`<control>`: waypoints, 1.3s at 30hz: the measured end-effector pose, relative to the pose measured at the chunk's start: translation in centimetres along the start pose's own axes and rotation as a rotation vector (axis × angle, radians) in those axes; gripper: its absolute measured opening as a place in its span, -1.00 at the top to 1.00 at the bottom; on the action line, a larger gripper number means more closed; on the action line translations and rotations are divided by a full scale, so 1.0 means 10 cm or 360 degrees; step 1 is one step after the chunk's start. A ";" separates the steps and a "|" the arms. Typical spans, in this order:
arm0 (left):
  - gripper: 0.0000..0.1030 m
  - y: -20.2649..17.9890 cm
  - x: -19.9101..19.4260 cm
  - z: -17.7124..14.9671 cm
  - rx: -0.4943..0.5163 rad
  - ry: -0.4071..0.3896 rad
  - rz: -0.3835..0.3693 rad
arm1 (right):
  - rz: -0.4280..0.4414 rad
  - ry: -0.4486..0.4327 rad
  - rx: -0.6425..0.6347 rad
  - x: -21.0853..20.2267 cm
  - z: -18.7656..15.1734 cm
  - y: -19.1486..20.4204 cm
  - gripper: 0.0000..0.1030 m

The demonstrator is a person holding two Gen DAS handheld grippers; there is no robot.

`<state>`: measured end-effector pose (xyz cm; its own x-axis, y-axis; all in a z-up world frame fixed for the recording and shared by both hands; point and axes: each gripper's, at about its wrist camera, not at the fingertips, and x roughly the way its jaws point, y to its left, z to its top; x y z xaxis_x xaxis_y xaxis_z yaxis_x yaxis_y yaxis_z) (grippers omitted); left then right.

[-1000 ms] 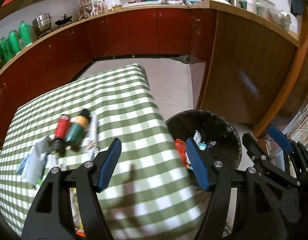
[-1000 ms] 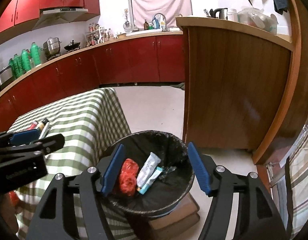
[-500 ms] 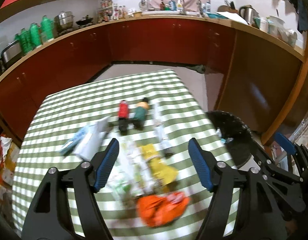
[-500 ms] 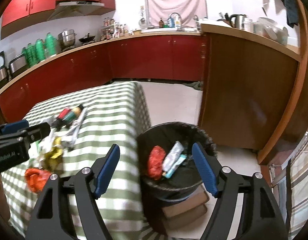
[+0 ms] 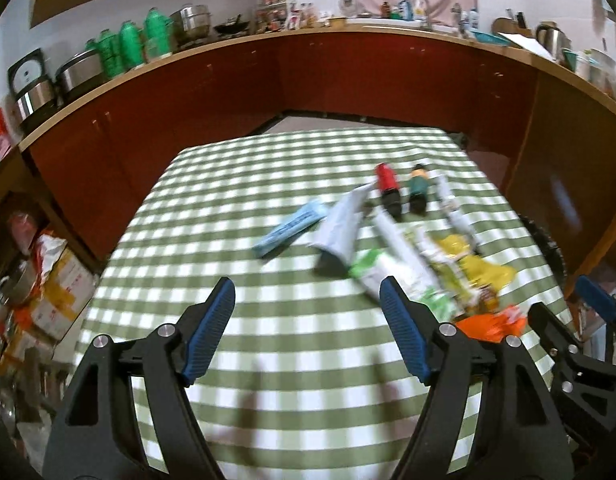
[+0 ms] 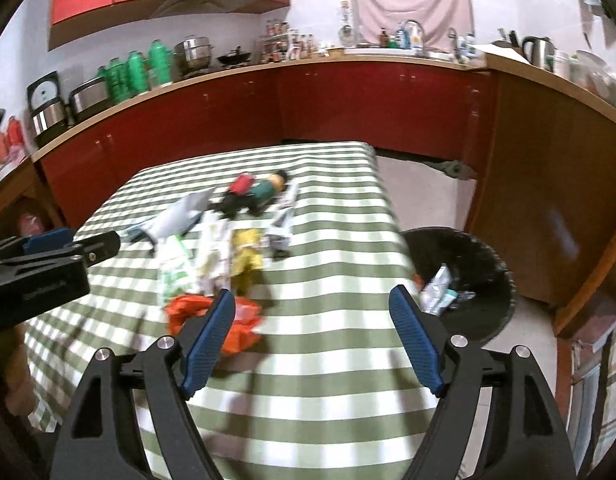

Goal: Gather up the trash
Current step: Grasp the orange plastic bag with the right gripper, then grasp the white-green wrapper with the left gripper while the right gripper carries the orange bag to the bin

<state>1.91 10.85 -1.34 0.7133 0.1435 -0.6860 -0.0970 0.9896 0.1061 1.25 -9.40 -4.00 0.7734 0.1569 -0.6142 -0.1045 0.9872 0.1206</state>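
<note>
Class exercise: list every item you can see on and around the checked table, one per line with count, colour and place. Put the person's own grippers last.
table: one, green-and-white checked cloth, centre
bottles: two, red and green, lying at far right
flat packets: two, light blue and grey, mid-table
wrappers: blurred pile, white, green and yellow, right side
orange wrapper: one, near edge
bin: one, black-lined, on floor beside the table, packets inside
left gripper: black, blue pads, open, empty
right gripper: same, open, empty
</note>
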 end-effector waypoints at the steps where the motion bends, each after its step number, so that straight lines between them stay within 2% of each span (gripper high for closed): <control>1: -0.42 0.07 0.00 -0.02 -0.0010 0.0007 0.0016 | 0.0010 -0.0001 -0.0011 0.00 0.00 0.05 -0.50; 9: -0.42 0.36 0.06 -0.15 -0.0079 0.0058 0.0068 | 0.0102 0.0017 -0.0103 0.04 -0.05 0.38 -0.58; 20: -0.43 0.44 0.15 -0.26 -0.0096 0.0105 0.0075 | 0.0064 0.0079 -0.0115 0.20 -0.09 0.45 -0.57; 22: -0.43 0.44 0.17 -0.28 -0.0095 0.0117 0.0074 | 0.0067 0.0085 -0.0121 0.21 -0.11 0.45 -0.45; 24: -0.43 0.43 0.19 -0.29 -0.0093 0.0123 0.0072 | 0.0070 0.0099 -0.0120 0.23 -0.12 0.45 -0.17; 28: -0.43 0.39 0.18 -0.30 -0.0081 0.0125 0.0068 | 0.0087 0.0080 -0.0125 0.20 -0.13 0.44 -0.09; 39: -0.43 0.12 0.12 -0.27 -0.0030 0.0122 0.0011 | 0.0042 0.0008 -0.0137 -0.01 -0.13 0.27 -0.07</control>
<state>0.73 12.21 -3.98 0.6573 0.1501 -0.7386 -0.1152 0.9885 0.0983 0.07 -6.68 -4.64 0.7663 0.1829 -0.6159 -0.1785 0.9815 0.0693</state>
